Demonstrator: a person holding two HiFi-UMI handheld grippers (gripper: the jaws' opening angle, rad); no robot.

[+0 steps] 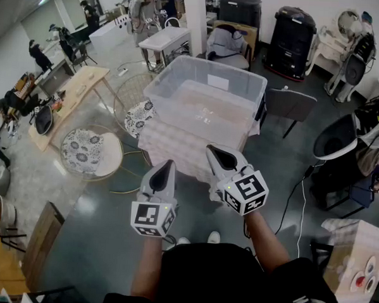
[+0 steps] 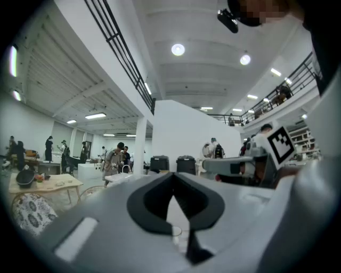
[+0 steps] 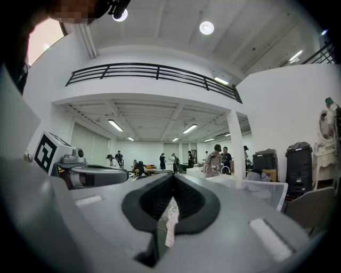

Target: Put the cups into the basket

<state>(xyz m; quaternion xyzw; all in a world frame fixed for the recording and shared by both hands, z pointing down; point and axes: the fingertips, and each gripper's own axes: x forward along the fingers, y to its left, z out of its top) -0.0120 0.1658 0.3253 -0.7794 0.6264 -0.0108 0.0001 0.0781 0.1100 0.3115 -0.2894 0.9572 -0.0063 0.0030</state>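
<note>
One translucent rectangular basket point(image 1: 197, 119) on checkered cloth point(image 1: 176, 154), contents unclear.

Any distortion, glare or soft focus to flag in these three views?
Head view: edges bend from the wide lens, the clear plastic bin is sharp. Left gripper view: heavy fisheye with dark corners, a ceiling lamp blown out, the left claw soft. Right gripper view: same fisheye, another lamp glaring, the right claw soft.

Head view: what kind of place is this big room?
Probably a big open workshop or studio hall, not a home. It has a bare grey floor, several people standing around scattered tables, and an upstairs balcony railing.
</note>
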